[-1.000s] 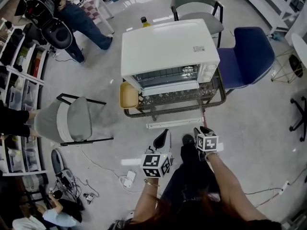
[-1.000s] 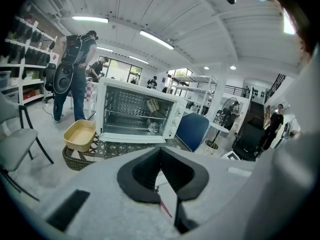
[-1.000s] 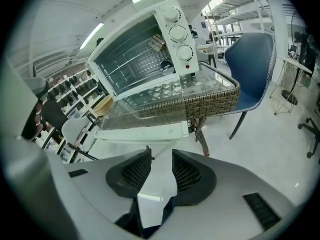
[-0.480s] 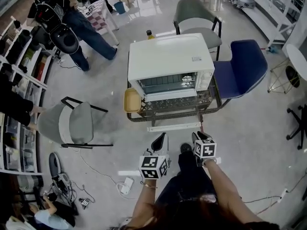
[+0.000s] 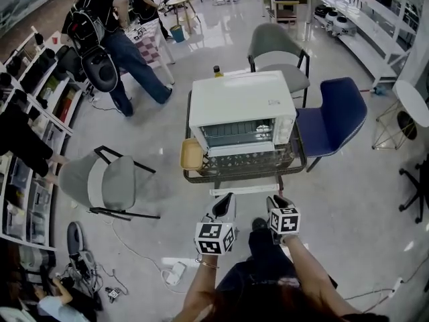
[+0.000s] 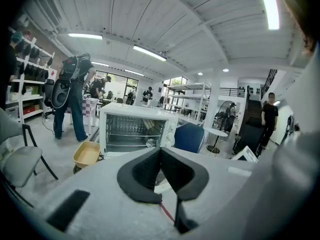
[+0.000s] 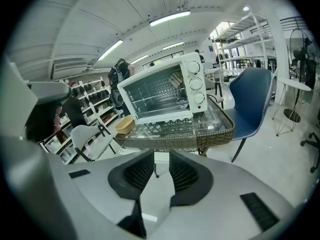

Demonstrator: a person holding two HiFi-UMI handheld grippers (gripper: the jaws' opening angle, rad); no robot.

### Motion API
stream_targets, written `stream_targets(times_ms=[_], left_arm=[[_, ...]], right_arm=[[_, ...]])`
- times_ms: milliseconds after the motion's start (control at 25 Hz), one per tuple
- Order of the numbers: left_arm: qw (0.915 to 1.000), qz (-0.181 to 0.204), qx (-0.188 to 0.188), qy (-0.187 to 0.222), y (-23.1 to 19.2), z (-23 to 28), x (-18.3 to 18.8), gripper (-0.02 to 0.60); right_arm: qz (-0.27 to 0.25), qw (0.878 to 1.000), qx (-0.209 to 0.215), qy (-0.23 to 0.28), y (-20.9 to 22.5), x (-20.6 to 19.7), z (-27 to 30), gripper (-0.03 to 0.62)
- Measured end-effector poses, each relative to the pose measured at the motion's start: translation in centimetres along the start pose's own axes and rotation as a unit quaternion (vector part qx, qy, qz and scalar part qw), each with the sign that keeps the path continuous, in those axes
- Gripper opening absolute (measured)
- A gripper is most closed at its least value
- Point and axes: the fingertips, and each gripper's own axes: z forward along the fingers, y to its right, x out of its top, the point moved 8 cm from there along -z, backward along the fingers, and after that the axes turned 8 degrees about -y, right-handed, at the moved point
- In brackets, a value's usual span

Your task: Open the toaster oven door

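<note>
We record the right gripper point(image 7: 161, 156) with its jaws a narrow gap apart, having just been closing; nothing stands between them, only bare floor behind. Ahead, well apart from the jaws, a white toaster oven point(image 7: 165, 91) sits on a glass tabletop point(image 7: 220, 129) with a wicker rim. Its glass door point(image 7: 152, 96) stands upright against the front, a wire rack visible through it. Three knobs point(image 7: 195, 84) run down the panel right of the door. A yellow dish point(image 7: 125, 124) rests just left of the oven. A blue chair point(image 7: 252, 96) stands right of the tabletop, a grey chair point(image 7: 92, 139) left. A person with a backpack point(image 7: 120, 76) stands behind the oven.
</note>
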Motion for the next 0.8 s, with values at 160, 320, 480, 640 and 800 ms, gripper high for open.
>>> stream_targets(times_ms=[160,320,480,640,800], left_arm=[[0.9999,0.007,-0.004,0.012,0.7,-1.0,0.5,0.014],[0.9997,0.015,-0.007,0.020,1.5,-2.0,0.9,0.014],[0.9993,0.023,-0.012,0.025,2.4,-3.0,1.2,0.014],[0.9989,0.032,-0.016,0.031,2.9,-3.9,1.6,0.014],[0.9984,0.038,-0.021,0.037,3.3,-4.7,2.3,0.014]], right_arm=[[-0.007,1.000,0.001,0.022,-0.9,0.3,-1.4,0.084],[-0.019,0.999,0.001,0.039,-1.5,0.7,-2.8,0.081],[-0.022,0.998,0.001,0.055,-2.1,1.0,-4.4,0.078],[-0.029,0.997,0.000,0.070,-2.7,1.4,-5.8,0.074],[-0.039,0.995,-0.002,0.088,-3.3,2.2,-7.4,0.066]])
